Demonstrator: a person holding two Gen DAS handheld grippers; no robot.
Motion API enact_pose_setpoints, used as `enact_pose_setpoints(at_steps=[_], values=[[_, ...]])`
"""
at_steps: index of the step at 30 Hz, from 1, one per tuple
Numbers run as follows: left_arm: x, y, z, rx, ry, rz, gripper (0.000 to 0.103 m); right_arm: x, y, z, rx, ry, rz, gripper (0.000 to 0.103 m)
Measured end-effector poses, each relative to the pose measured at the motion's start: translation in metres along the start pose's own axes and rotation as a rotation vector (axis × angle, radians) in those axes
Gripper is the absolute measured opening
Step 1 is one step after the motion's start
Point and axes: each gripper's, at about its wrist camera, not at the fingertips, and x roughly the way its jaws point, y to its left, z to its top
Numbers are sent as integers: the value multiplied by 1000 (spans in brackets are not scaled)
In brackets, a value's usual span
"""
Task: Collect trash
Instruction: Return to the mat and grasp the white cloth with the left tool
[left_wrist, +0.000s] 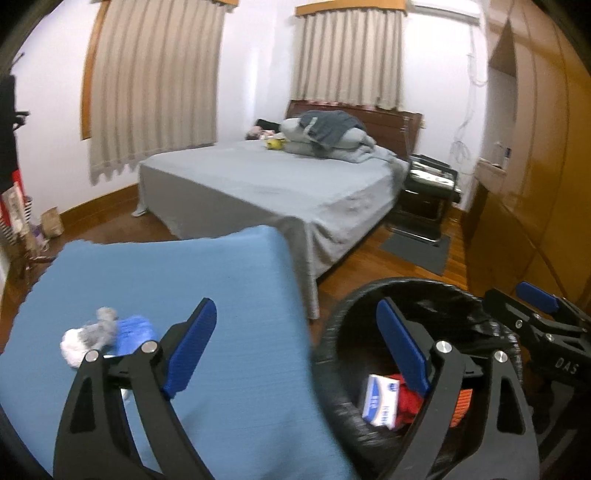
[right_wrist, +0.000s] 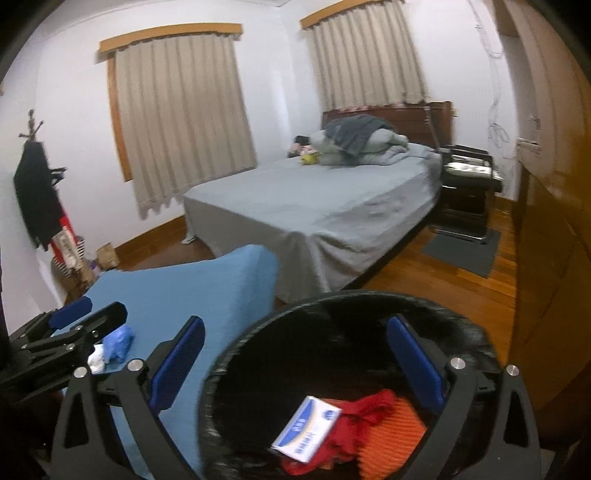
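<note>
Two tongs stood wide open with nothing in them. The right tongs hung over the round black bin, where a white and blue box with unreadable print already lay on red and orange cloth. Left of the left tongs, crumpled white, grey and blue scraps waited on the blue-covered table. Next, I think, those tongs should reach left and pinch them.

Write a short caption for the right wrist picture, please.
Open right gripper above a black bin holding a small box and red cloth.
</note>
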Motion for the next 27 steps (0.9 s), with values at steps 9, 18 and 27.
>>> enact_pose_setpoints(at_steps=[9,18,27], values=[[-10,71,-6,-64,2,132,86,29,73,-7,-64,28,120,97],[-18,135,-24,-115,26,236,86,54,127,-24,-108,66,189,97],[-16,178,-51,-157,63,311,86,75,149,-42,-127,105,199,97]])
